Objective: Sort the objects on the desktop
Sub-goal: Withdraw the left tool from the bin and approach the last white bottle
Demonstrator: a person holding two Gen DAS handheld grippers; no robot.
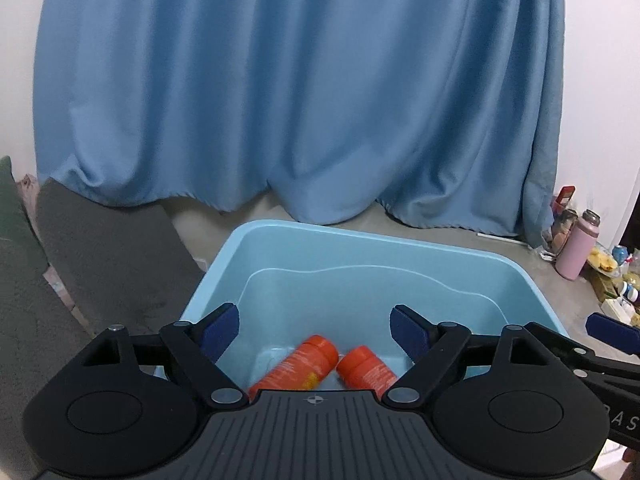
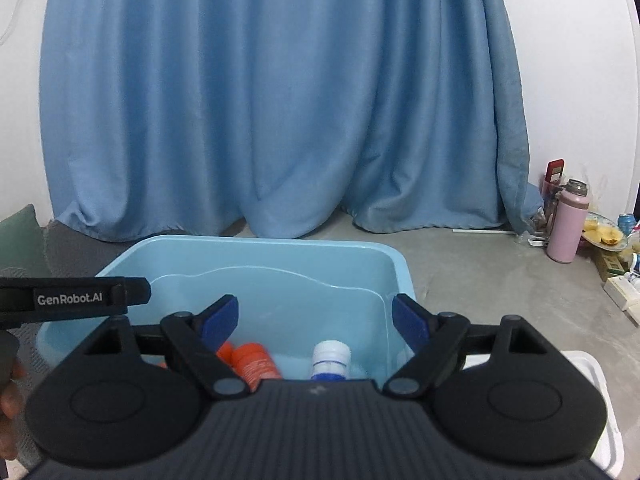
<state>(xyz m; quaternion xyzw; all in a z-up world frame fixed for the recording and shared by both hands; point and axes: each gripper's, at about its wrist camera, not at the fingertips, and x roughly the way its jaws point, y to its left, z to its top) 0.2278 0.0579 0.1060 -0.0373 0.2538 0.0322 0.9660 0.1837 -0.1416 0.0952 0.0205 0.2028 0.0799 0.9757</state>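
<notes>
A light blue plastic tub (image 1: 360,240) stands on the floor in front of me. Two orange bottles (image 1: 304,364) lie side by side on its bottom. My left gripper (image 1: 314,330) is open and empty above them. In the right wrist view the same tub (image 2: 256,246) holds an orange bottle (image 2: 256,364) and a white bottle with a blue label (image 2: 331,362). My right gripper (image 2: 316,320) is open and empty above the tub, over the white bottle. The left gripper's body (image 2: 72,298) shows at the left edge.
A blue curtain (image 1: 300,100) hangs behind the tub. A grey mat (image 1: 100,260) lies to the left. A pink flask (image 2: 566,224), a plate of food and small items stand on the floor at the right. A white container edge (image 2: 600,400) is at lower right.
</notes>
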